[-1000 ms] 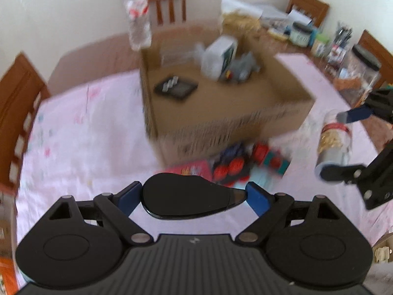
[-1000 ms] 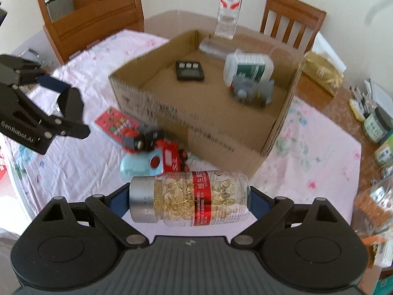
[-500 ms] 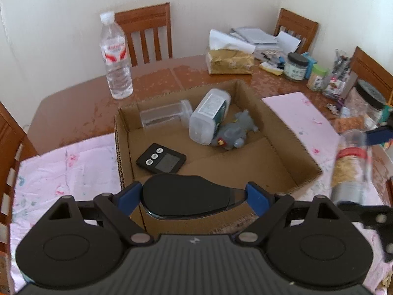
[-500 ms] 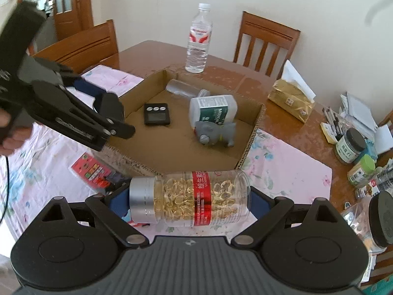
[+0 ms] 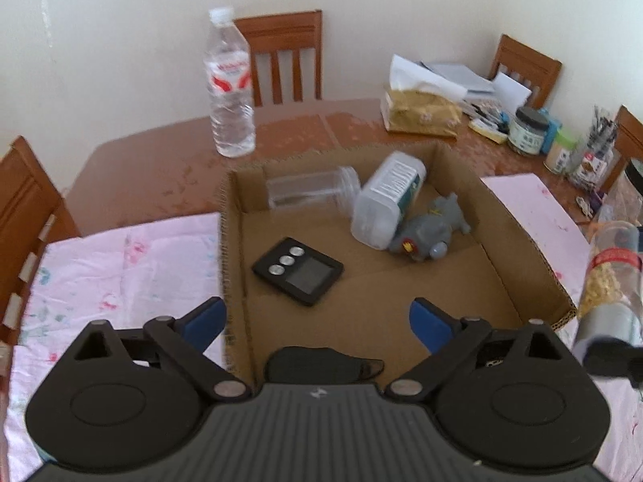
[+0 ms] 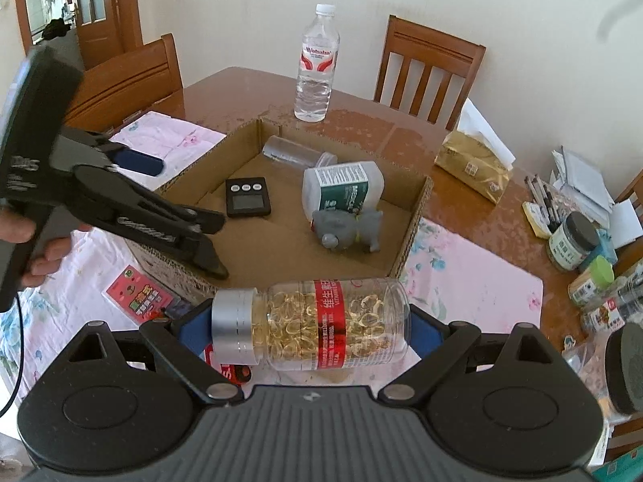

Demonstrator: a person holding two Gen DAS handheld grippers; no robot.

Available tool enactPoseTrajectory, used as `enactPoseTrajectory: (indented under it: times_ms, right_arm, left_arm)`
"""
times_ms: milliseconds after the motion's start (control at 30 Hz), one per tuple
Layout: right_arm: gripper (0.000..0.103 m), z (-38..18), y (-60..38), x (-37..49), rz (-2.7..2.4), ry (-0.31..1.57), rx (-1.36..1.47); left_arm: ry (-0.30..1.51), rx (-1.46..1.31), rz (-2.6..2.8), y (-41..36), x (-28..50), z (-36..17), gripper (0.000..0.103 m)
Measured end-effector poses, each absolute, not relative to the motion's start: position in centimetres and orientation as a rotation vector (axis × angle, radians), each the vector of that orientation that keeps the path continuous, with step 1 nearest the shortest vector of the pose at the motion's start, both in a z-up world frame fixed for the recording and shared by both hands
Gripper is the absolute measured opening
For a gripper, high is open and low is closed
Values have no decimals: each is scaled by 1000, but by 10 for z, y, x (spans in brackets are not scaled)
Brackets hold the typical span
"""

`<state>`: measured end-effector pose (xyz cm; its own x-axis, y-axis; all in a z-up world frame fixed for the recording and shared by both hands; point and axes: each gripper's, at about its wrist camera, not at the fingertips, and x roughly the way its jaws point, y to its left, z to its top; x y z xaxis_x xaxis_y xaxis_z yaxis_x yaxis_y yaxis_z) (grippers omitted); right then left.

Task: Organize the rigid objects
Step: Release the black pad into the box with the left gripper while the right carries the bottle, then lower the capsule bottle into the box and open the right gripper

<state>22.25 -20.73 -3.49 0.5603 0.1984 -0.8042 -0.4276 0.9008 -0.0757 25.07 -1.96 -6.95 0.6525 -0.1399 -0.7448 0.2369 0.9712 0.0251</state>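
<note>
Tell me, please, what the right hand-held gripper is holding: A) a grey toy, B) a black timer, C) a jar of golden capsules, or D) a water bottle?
C: the jar of golden capsules lies sideways, clamped between the blue pads of the right hand-held gripper, in front of the cardboard box.

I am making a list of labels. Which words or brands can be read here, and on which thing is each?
"Wahaha": water bottle.
"VITAMIN E", under Chinese characters: red band of the capsule bottle clamped in the right gripper.
"MEDICAL", partly hidden: white bottle in the box.
Too small or blurred: red card, side jars, lettering on the left gripper.
</note>
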Motion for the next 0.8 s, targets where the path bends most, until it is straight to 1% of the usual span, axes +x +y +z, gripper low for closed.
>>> enactPoseTrajectory:
  times_ms: [133, 267, 633, 667, 700, 800]
  right_arm:
    - [97, -34, -207, 233, 372, 896, -264]
    - [97, -34, -206, 248, 373, 899, -233]
    - [97, -43, -196, 282, 327, 908, -210]
    - [98, -44, -196, 285, 307, 899, -207]
    - [103, -44, -196, 287, 284, 887, -209]
    - [103, -44, -197, 292, 287, 899, -191]
  left_arm:
    - [792, 136, -166, -8, 234, -53, 102]
    - [774, 119, -107, 6, 215, -45, 102]
    - [866, 88, -17, 30, 183, -62, 102]
    - [871, 82, -9, 32, 181, -63, 102]
    - [875, 75, 0, 34, 180, -63, 102]
    - [873, 62, 8, 38, 176, -63, 102]
